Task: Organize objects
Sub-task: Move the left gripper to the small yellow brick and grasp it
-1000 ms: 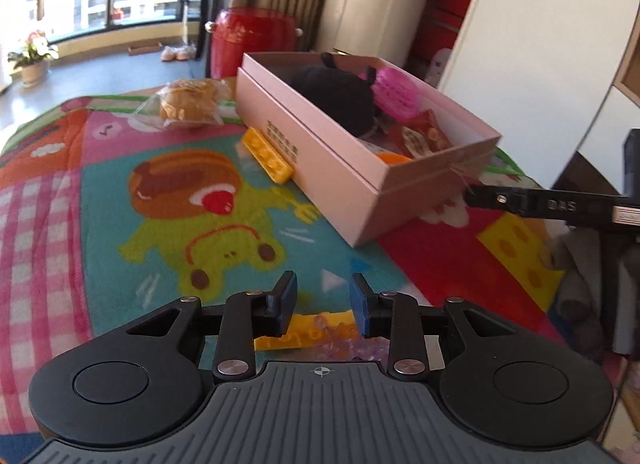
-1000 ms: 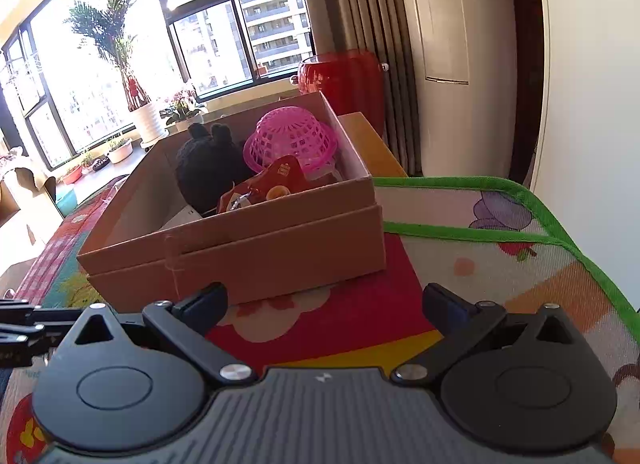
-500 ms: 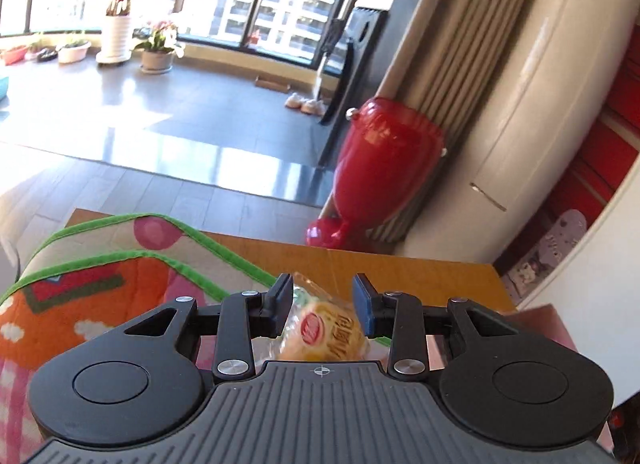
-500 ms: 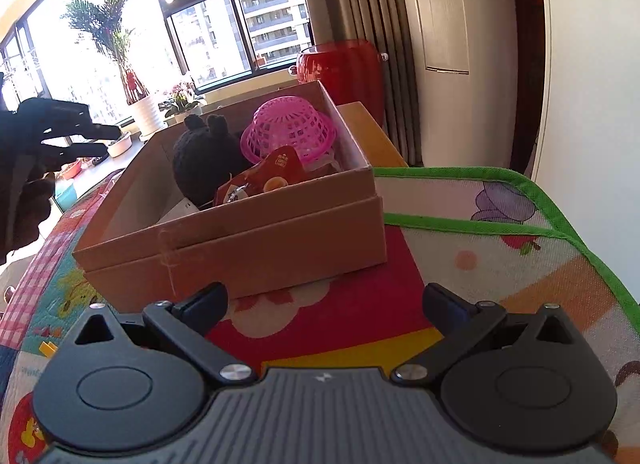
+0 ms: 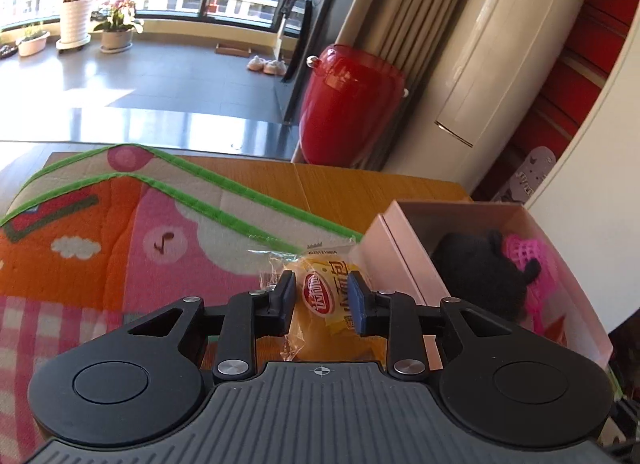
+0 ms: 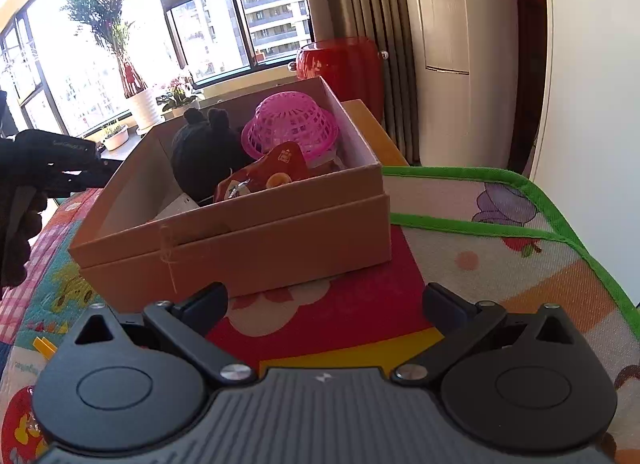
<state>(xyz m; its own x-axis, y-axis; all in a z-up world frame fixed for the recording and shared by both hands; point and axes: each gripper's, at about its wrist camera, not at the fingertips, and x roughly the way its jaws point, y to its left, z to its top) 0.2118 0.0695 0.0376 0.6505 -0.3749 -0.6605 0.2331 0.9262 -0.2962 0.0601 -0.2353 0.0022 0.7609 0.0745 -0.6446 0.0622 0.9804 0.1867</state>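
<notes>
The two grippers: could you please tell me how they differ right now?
The left gripper has its jaws narrow, pads pressing a wrapped bun; they have just been closing. The right gripper stands wide open with nothing between its jaws. The left sits beside the box's end; the right faces the box's long side. Both are black with blue pads.

A play mat (image 5: 120, 232) covers most of the worktop (image 5: 360, 188), whose far strip lies bare. On the mat stands an open box (image 6: 248, 240); in it sit a plush toy (image 6: 204, 152), a small basket (image 6: 292, 124) upside down to its right, and a snack packet (image 6: 272, 172) in front of both. Just left of the box — between the left gripper (image 5: 320, 296) fingers — sits a wrapped bun (image 5: 324, 296). Behind the worktop, on the floor, stands a drum-shaped stool (image 5: 348, 104), with potted plants (image 5: 116, 24) further back by the window.
</notes>
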